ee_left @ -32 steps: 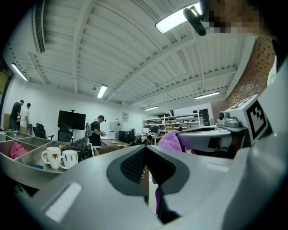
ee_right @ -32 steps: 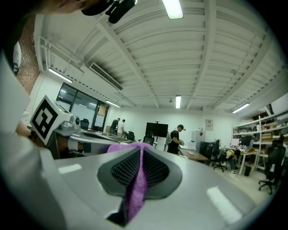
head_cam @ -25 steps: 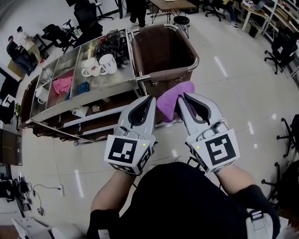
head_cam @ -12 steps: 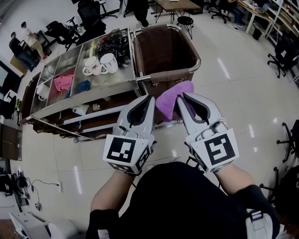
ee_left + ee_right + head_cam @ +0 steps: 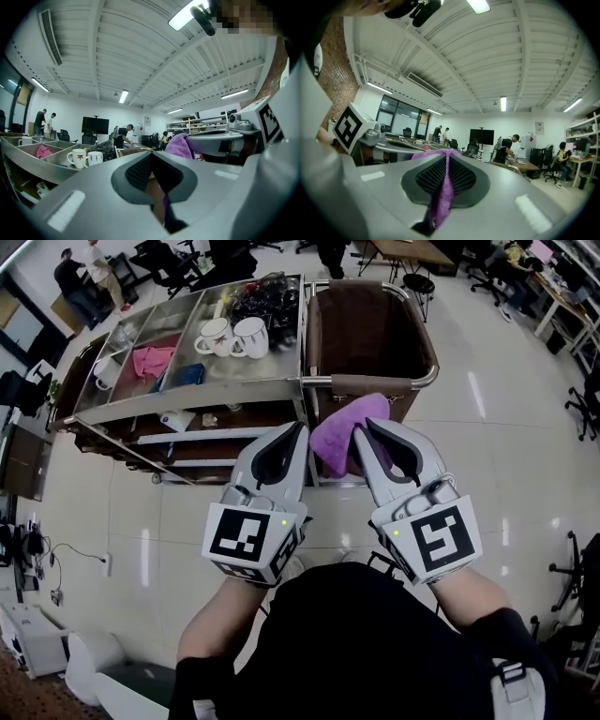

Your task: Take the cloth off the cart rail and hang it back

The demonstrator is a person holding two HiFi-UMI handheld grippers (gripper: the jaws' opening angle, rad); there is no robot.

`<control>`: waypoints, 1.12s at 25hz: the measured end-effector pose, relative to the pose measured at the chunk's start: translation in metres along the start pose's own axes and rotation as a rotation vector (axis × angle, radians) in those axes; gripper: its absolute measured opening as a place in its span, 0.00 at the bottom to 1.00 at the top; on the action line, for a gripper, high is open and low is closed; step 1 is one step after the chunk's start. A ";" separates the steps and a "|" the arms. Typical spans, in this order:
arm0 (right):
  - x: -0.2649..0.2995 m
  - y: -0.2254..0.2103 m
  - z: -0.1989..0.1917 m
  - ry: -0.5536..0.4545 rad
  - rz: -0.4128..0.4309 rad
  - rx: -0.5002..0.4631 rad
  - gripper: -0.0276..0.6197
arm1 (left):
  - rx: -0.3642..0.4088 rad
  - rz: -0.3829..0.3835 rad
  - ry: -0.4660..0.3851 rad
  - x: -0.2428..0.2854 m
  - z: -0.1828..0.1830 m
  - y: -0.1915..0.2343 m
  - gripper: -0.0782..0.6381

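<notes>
Looking down, I have the cart (image 5: 239,395) across the top of the head view, with steel trays on its left and a brown bag (image 5: 361,329) at its right end. Both tools point level toward it, side by side. My right tool (image 5: 361,427) is clamped on the purple cloth (image 5: 339,432), with fabric running down between its pads. My left tool (image 5: 298,430) has its jaws together, a thin purple sliver caught in the gap. The cloth bunches between the two tips, over the bag's near rail (image 5: 412,382); I can't tell whether it touches the rail. Two white mugs (image 5: 234,336) stand in a tray, near a pink rag (image 5: 150,360).
</notes>
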State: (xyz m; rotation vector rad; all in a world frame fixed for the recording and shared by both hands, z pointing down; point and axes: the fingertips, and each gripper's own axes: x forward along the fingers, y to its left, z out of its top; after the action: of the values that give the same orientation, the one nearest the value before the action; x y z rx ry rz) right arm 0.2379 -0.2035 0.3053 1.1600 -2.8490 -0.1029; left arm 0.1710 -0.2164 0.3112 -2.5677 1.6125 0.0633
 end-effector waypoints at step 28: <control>0.152 0.362 0.036 -0.053 0.518 -0.027 0.07 | 0.017 0.512 -0.019 -0.331 0.007 0.242 0.11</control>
State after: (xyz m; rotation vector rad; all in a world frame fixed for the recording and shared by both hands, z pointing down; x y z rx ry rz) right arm -0.1250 -0.0500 0.3055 0.3897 -3.0729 -0.1440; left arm -0.1910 -0.0231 0.3180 -2.0673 2.2016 0.1130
